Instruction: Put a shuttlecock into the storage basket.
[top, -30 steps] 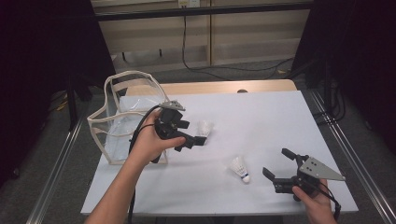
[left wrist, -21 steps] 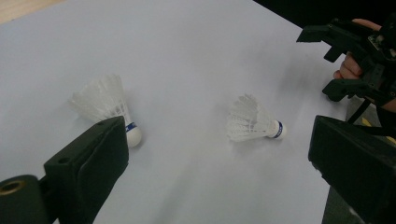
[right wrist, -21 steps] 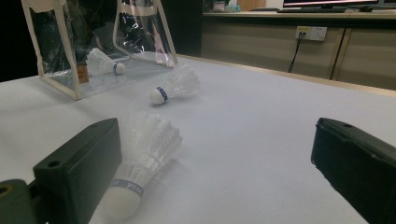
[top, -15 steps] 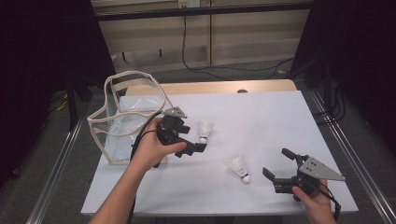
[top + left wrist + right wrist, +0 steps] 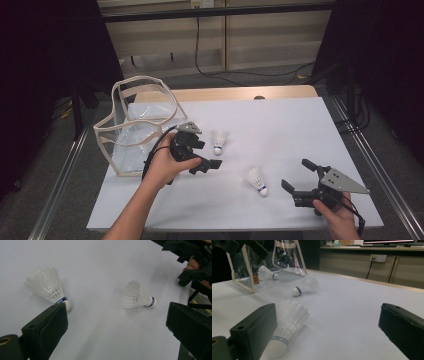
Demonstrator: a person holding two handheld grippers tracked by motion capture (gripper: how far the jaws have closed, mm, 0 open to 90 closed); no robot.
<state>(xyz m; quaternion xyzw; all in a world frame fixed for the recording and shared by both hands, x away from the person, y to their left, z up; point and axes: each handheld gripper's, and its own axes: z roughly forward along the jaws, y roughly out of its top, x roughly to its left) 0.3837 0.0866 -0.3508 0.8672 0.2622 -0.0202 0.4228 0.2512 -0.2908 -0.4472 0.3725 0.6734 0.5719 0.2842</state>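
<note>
Each hand-held gripper is black, with two blocky jaws. The left hand-held gripper [image 5: 204, 159] and right hand-held gripper [image 5: 296, 176] carry grey three-cornered plates and trail black cables. Both forearms are bare.

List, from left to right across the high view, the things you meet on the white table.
Clear plastic bag with beige trim → left gripper → white feather shuttlecock near the bag → second white feather shuttlecock → right gripper.

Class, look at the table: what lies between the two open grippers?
In the high view, one shuttlecock lies between the left gripper and the right gripper.
</note>
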